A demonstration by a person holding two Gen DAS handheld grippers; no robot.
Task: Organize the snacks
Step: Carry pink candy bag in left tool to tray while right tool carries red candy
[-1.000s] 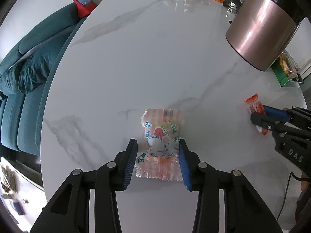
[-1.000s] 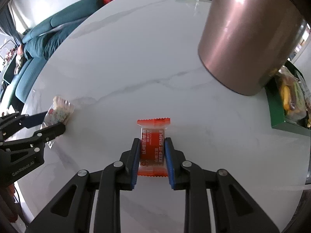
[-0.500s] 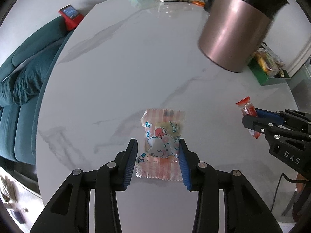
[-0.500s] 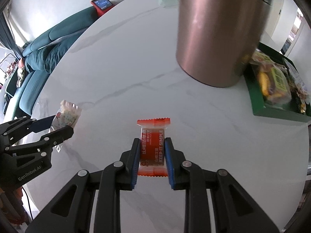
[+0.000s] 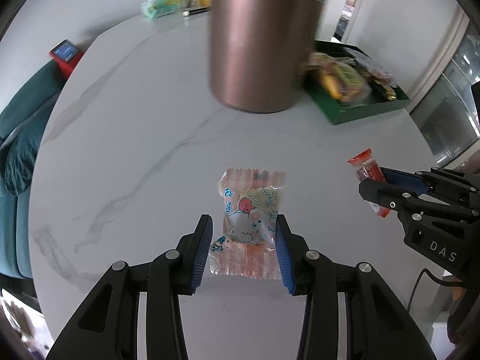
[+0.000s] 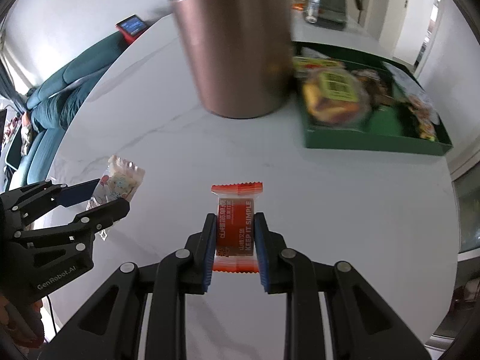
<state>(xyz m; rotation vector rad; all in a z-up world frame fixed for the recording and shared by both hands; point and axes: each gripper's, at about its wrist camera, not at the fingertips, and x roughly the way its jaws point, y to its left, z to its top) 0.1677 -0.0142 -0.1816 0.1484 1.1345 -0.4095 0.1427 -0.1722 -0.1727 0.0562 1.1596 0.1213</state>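
My left gripper [image 5: 243, 234] is shut on a clear pink-striped snack packet with a cartoon print [image 5: 250, 219] and holds it above the white marble table [image 5: 135, 150]. My right gripper [image 6: 235, 234] is shut on a red snack bar [image 6: 235, 225]. Each gripper shows in the other's view: the right one with the red bar [image 5: 367, 174] at the right, the left one with the packet [image 6: 118, 180] at the left. A green tray [image 6: 375, 144] filled with several snacks lies ahead to the right, also visible in the left wrist view [image 5: 360, 114].
A tall copper-coloured cylinder with a black top [image 5: 258, 54] [image 6: 237, 48] stands on the table just left of the tray. A teal sofa [image 5: 18, 138] and a red device [image 5: 66, 54] are beyond the table's left edge. More items lie at the far edge [image 5: 162, 6].
Both grippers have swung right and forward with their snacks still held. The copper cylinder and green tray have come closer and nearer the centre of both views.
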